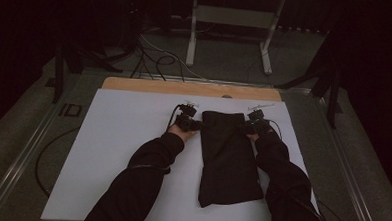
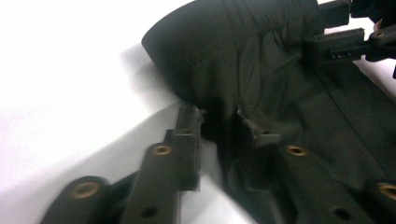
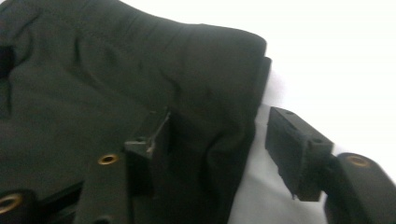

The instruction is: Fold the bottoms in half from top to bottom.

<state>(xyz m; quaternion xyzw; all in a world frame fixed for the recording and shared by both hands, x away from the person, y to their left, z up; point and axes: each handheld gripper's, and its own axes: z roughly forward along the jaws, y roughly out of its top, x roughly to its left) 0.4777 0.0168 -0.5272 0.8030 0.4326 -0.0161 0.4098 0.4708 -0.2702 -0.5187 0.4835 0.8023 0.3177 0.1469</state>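
Observation:
A black garment [image 1: 229,157] lies lengthwise on the white table cover [image 1: 127,137], with its waistband end farthest from me. My left gripper [image 1: 196,124] is at the garment's far left corner. In the left gripper view its jaws [image 2: 219,123] pinch a puckered fold of the garment's [image 2: 243,60] edge. My right gripper [image 1: 247,127] is at the far right corner. In the right gripper view its jaws [image 3: 219,140] straddle the garment's [image 3: 116,79] edge. One jaw rests on the cloth, the other stands clear over the white cover. The right gripper [image 2: 336,37] also shows across the waistband in the left gripper view.
A strip of wooden tabletop [image 1: 185,87] shows beyond the white cover. Behind the table stand a white metal frame [image 1: 192,40] and loose cables [image 1: 156,58] on the floor. Metal rails [image 1: 351,177] run along both sides of the table.

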